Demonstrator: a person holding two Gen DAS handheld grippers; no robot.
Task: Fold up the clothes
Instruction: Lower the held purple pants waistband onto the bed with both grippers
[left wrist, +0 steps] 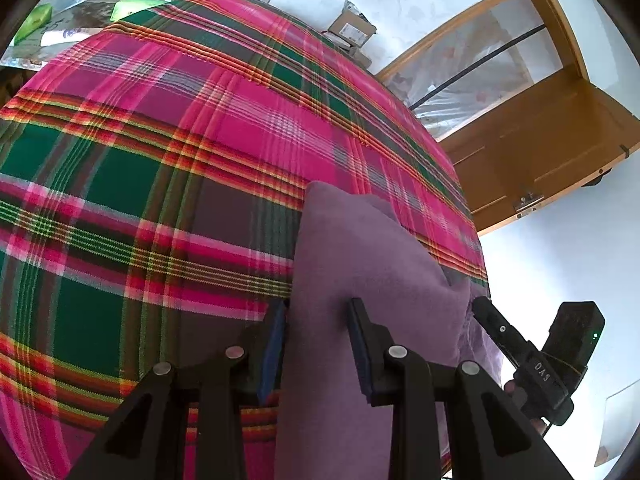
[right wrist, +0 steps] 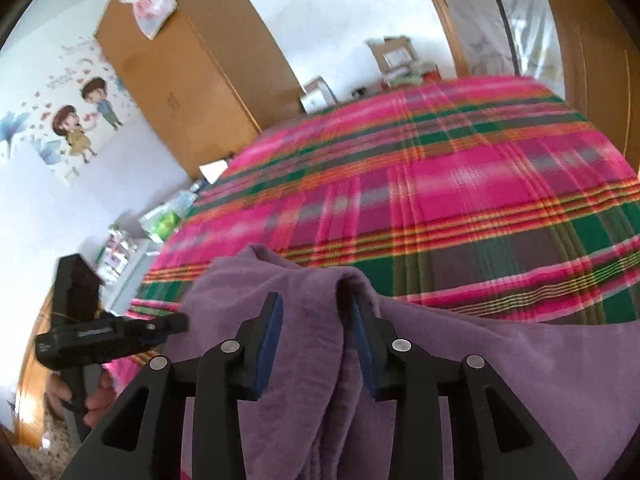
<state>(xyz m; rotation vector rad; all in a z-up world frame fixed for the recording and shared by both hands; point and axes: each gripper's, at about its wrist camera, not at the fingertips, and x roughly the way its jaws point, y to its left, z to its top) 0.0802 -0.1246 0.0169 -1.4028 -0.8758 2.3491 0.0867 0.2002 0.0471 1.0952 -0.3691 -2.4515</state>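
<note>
One purple garment lies nearest, at six o'clock on the one plaid bedcover, gathered between both tools. The left gripper is clamped on a thick fold of it, while the right gripper stands parted, cloth between its two fingers with slack on one side. Two cardboard boxes sit at twelve o'clock beyond the bed.

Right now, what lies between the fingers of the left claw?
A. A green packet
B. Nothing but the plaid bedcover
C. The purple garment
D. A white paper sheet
C: in the left wrist view the purple garment runs up between the fingers of the left claw, over the plaid bedcover.
</note>
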